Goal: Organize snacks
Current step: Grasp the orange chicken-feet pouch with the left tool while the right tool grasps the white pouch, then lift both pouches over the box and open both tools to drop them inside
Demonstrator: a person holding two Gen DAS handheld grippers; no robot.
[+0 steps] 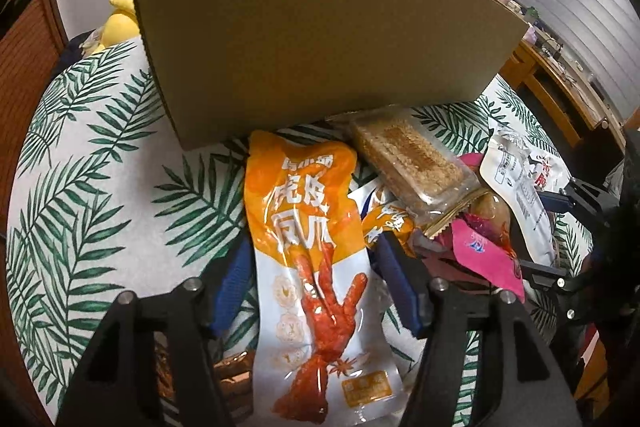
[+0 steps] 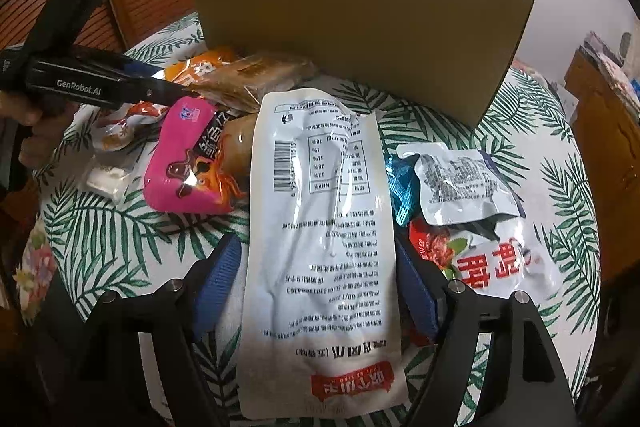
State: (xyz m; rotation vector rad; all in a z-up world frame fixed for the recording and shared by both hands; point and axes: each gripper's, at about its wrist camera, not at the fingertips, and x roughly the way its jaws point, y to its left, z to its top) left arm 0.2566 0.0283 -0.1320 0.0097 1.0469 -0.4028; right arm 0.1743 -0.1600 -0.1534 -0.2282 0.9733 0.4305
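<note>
The left gripper [image 1: 312, 291] held an orange and white chicken-feet pouch [image 1: 308, 259] between its blue pads, jaws closed narrow on its sides; the pouch's long axis ran straight ahead along the fingers, its orange top pointing away toward the cardboard box [image 1: 320, 43] and its clear window showing a red claw nearer the camera. Just ahead and to the right of that gripper lay a clear-wrapped sesame cake bar [image 1: 416, 163], slanting from the box foot down toward the right, and beside it a pink squid packet [image 1: 484, 251]. The right gripper [image 2: 320, 291] gripped a long white pouch [image 2: 320, 247] by its edges, back side up, with barcode and printed table at the far end and a red label at the near end; its long axis likewise pointed forward toward the box [image 2: 360, 27]. Left of this gripper sat the pink packet [image 2: 188, 163], with the left gripper [image 2: 160, 89] reaching in above it. To the right lay a small silver-white pouch [image 2: 464, 183] and a white bag with red characters [image 2: 504, 259], both flat on the leaf-print cloth [image 2: 120, 239] covering the bench
</note>
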